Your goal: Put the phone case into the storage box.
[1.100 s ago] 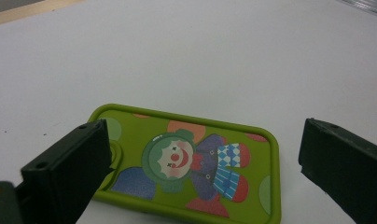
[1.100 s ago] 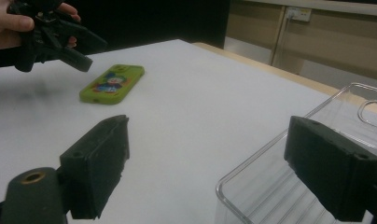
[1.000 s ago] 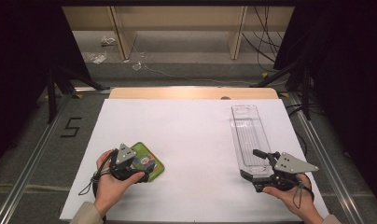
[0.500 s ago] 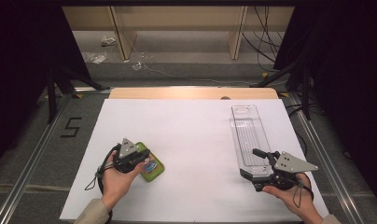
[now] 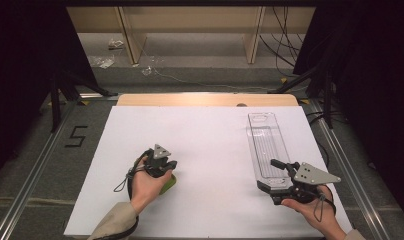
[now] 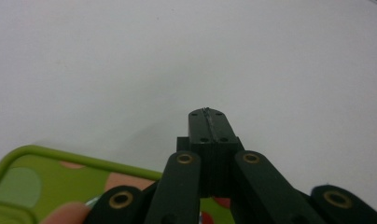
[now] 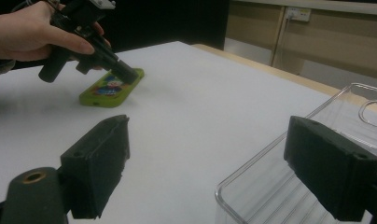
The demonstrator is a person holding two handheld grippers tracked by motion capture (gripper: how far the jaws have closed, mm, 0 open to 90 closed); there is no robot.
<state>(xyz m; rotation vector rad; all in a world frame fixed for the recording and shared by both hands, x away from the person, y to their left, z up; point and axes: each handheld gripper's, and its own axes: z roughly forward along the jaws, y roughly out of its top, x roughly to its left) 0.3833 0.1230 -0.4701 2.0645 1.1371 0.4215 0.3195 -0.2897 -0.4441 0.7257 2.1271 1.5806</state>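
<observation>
A green phone case (image 5: pixel 168 186) with a cartoon print lies flat on the white table sheet (image 5: pixel 210 135), mostly under the left hand. My left gripper (image 5: pixel 171 165) is shut with nothing between its jaws. In the left gripper view the closed tips (image 6: pixel 208 116) point over bare sheet and the case (image 6: pixel 37 177) lies below them. In the right gripper view the left gripper (image 7: pixel 126 72) seems to rest its tip on the case (image 7: pixel 112 88). My right gripper (image 5: pixel 272 175) stands open at the near end of a clear plastic tray (image 5: pixel 265 145), holding nothing (image 7: pixel 210 149).
The clear tray (image 7: pixel 270 151) runs lengthwise along the right side of the sheet. A wooden table edge (image 5: pixel 205 99) shows beyond the sheet. Metal rails flank the table, with a "5" mark (image 5: pixel 76 136) on the floor at left.
The left hand has moved right and a little away from the person, over the green case, which now shows less. The right hand has not moved.
</observation>
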